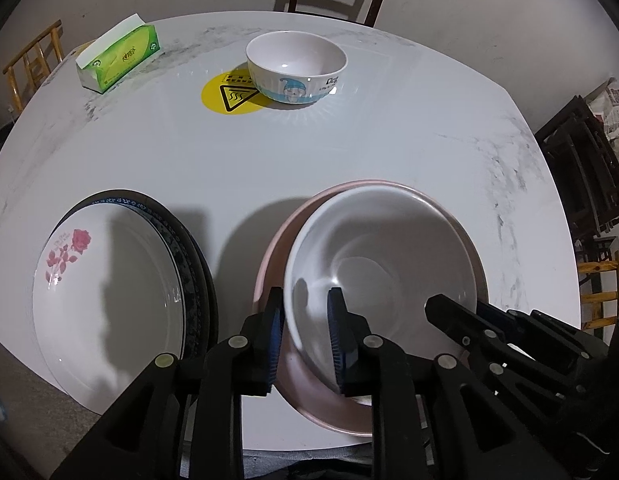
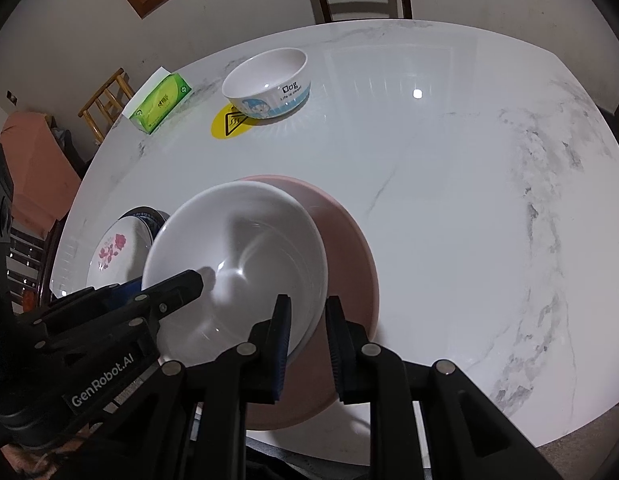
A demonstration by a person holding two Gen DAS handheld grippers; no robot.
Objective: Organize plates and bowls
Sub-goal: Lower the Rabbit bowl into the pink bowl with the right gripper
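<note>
A plain white bowl (image 1: 383,256) sits inside a pink dish (image 1: 269,256) at the table's near edge; it also shows in the right wrist view (image 2: 237,256) on the pink dish (image 2: 345,264). My left gripper (image 1: 305,332) straddles the bowl's near-left rim, jaws a little apart around it. My right gripper (image 2: 307,340) straddles the bowl's near-right rim the same way. A white rose-print plate (image 1: 109,280) lies on a dark-rimmed plate (image 1: 193,272) to the left. A cartoon-printed bowl (image 1: 296,66) stands far across the table.
A green tissue box (image 1: 119,58) sits at the far left. A yellow warning sticker (image 1: 229,94) lies under the cartoon bowl's edge. Chairs stand beyond the round marble table (image 1: 349,144). Bare tabletop (image 2: 469,200) spreads to the right.
</note>
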